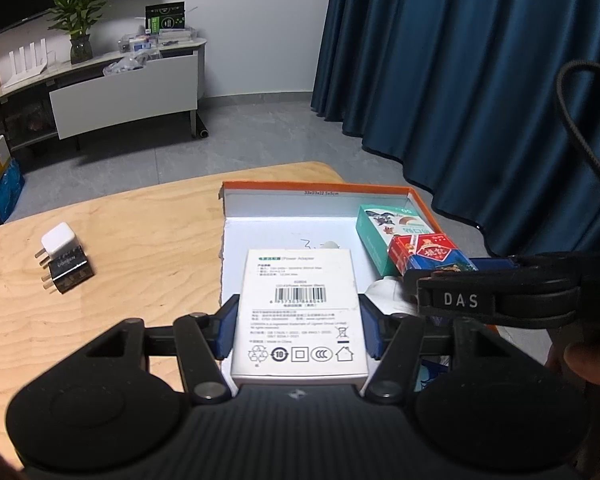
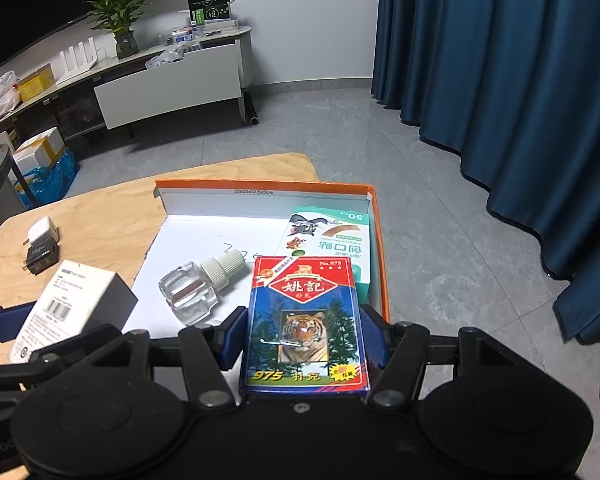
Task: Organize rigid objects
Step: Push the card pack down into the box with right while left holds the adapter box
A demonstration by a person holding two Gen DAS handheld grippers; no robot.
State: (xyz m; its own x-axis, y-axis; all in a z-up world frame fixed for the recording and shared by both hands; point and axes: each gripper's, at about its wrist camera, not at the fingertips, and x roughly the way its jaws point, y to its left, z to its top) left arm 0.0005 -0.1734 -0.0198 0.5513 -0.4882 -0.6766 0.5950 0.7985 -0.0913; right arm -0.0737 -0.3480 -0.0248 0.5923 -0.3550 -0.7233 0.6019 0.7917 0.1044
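1. Clamped between the blue pads of the left gripper (image 1: 299,326), a white power adapter box (image 1: 300,316) is lying flat with its barcode label facing up; the pads are pressing on its two long sides.
2. That box is hanging over the near left part of the orange-rimmed tray (image 1: 316,188), above the tray's white floor.
3. Pinched in the right gripper (image 2: 304,338), a pack of playing cards (image 2: 306,324) with a tiger picture is facing up, its long sides touching the blue pads (image 2: 374,336).
4. From the right wrist view, the card pack is sitting over the near right part of the tray (image 2: 260,184), just beside the right rim.
5. Beyond the cards, a teal bandage box (image 2: 332,236) is lying in the far right corner of the tray, along the right wall.
6. To the left of the cards, a clear glass bottle (image 2: 198,286) with a ribbed white cap is lying on its side on the tray floor, cap pointing toward the far right.
7. On the wooden table (image 1: 140,240), well apart from the tray toward the left edge, a white plug adapter (image 1: 58,240) and a black plug adapter (image 1: 68,274) are lying touching each other, prongs pointing left.
8. Behind the table, dark blue curtains (image 1: 460,60) are hanging on the right, and a low white cabinet (image 1: 128,96) with a potted plant (image 1: 78,20) on top is standing against the far wall.
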